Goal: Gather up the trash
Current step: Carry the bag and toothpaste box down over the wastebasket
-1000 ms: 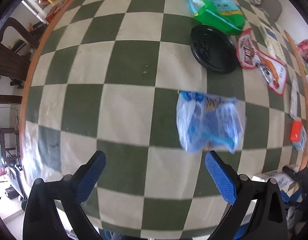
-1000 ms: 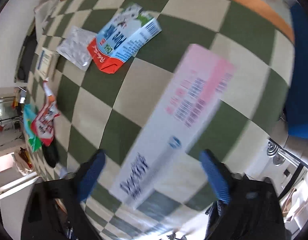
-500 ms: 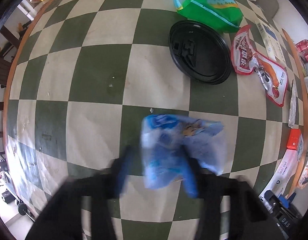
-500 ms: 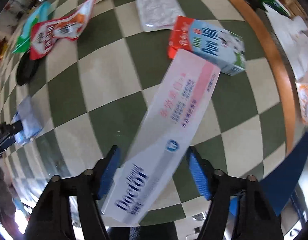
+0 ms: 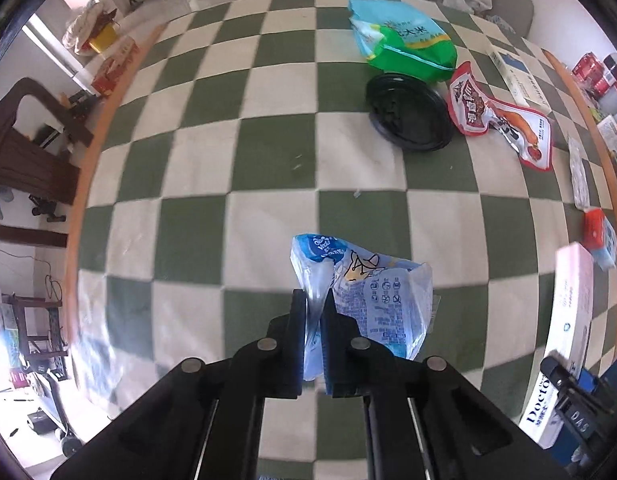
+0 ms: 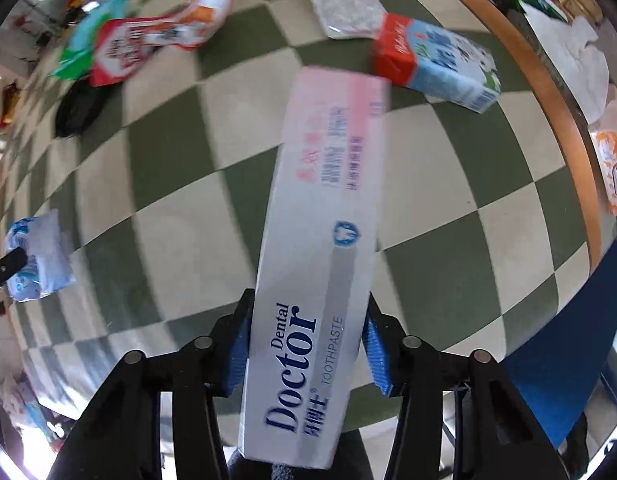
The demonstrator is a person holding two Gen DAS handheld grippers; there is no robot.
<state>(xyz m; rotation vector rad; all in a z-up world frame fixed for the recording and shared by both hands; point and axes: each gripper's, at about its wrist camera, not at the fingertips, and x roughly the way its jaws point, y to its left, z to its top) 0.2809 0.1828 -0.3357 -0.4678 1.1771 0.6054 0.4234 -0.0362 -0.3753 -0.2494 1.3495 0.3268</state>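
A crumpled blue wrapper point(image 5: 364, 300) is pinched at its edge by the left tongs point(image 5: 314, 312), closed on it above the checkered surface point(image 5: 212, 168). A toothpaste box point(image 6: 320, 264) is clamped by the right tongs point(image 6: 306, 344) across its width. Ahead of the left tongs lie a black lid point(image 5: 408, 114) and 2 pouches.

Left gripper point(image 5: 315, 312): black fingers drawn nearly together, pinching a fold of the blue plastic wrapper point(image 5: 372, 300); lifted, apparently, off the counter. Right gripper point(image 6: 306, 344): blue pads point(image 6: 238, 354) pressed to both long sides of the toothpaste box point(image 6: 320, 240), held lengthwise, pointing forward.
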